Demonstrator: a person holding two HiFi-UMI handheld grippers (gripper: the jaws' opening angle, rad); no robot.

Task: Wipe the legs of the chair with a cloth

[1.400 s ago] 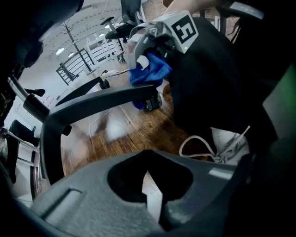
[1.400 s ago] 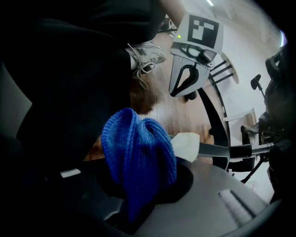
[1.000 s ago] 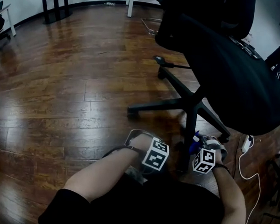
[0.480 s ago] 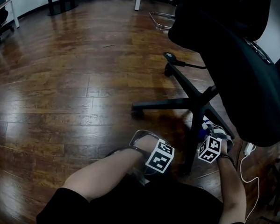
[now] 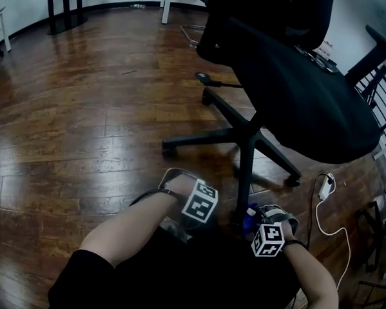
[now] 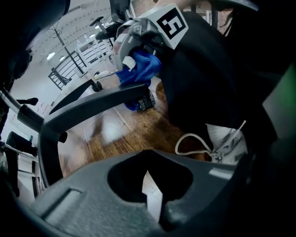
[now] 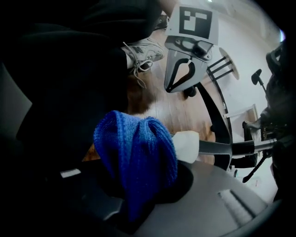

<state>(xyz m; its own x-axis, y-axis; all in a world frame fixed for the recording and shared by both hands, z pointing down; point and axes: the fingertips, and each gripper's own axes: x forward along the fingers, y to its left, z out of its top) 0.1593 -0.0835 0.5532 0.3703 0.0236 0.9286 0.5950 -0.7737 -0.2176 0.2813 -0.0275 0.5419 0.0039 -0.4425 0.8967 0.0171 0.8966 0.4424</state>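
While my right hand-held gripper (image 7: 159, 155) is clenched on the blue cloth (image 7: 134, 157), a thick fold of the fabric bulges up out of the jaws. In the left gripper view I see that cloth pressed against the near end of a dark chair leg (image 6: 92, 104), just above the caster (image 6: 144, 102) at its tip. My left hand-held gripper (image 6: 150, 194) is clenched on nothing, its pale pads meeting, and it points steeply down near that same leg. Just to the right of its jaws a white shoe (image 6: 226, 143) with a looped lace sits on the wood floor (image 5: 78, 132). From the head view, both marker cubes are low in the picture, one on either side of the leg that runs towards me. Further out, the black chair (image 5: 300, 85) spreads its other spokes across the boards, its seat hanging over the base. A white power strip (image 5: 323, 187) lies on the floor to the right of the base, its cable (image 5: 334, 232) curling towards me.
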